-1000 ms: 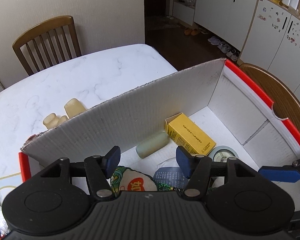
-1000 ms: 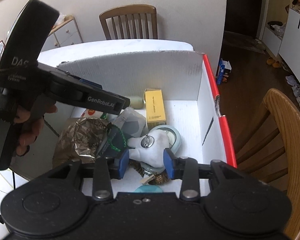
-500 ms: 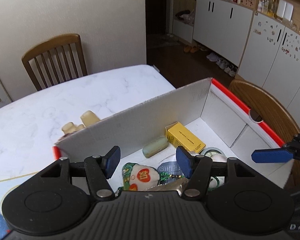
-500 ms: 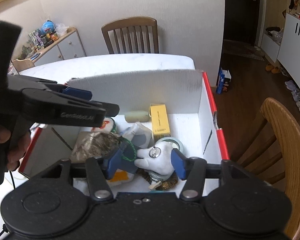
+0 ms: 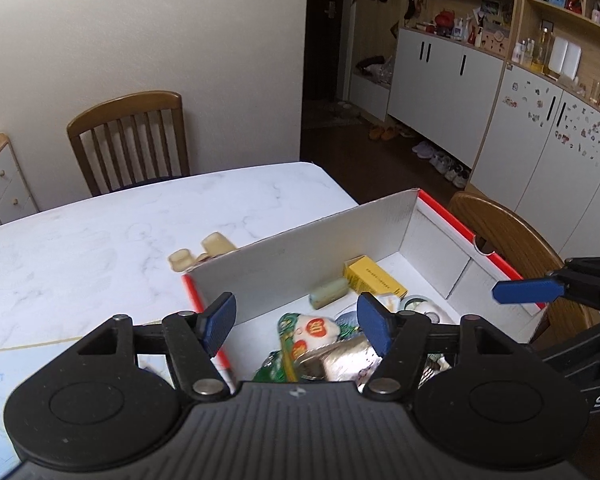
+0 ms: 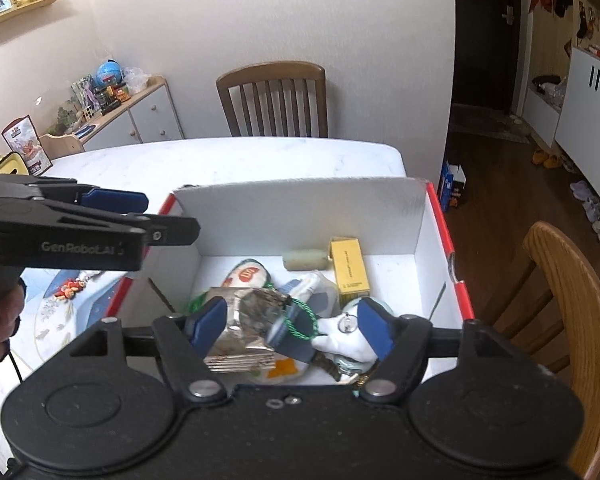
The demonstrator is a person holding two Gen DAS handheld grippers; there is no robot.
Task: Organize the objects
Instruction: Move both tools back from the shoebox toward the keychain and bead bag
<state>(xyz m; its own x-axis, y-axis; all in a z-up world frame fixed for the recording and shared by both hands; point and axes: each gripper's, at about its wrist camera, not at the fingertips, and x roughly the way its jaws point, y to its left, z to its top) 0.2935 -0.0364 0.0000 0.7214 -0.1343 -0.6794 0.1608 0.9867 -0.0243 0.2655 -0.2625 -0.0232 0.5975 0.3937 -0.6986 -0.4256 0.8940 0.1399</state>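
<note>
A white cardboard box with a red rim [image 5: 308, 264] [image 6: 300, 216] sits on the marble table. It holds a yellow carton [image 5: 374, 278] [image 6: 349, 268], a pale green cylinder [image 5: 328, 295] [image 6: 305, 260], a foil bag [image 6: 252, 320], a white plush glove [image 6: 342, 338], a snack pouch [image 5: 308, 330] and a tape roll [image 5: 420, 306]. My left gripper [image 5: 296, 322] is open and empty above the box's near left part. My right gripper [image 6: 292, 326] is open and empty above the foil bag and glove; one blue fingertip [image 5: 526, 291] shows in the left wrist view.
Two pale yellowish pieces [image 5: 204, 252] lie on the table [image 5: 100, 248] just behind the box. Wooden chairs stand at the far side [image 5: 130, 140] [image 6: 274, 100] and right of the box [image 5: 508, 240] [image 6: 572, 320]. A patterned mat [image 6: 68, 304] lies left of the box.
Both grippers have risen and drawn back from the box, so more of the room shows. The right gripper's jaws have opened wider. The box contents have not moved.
</note>
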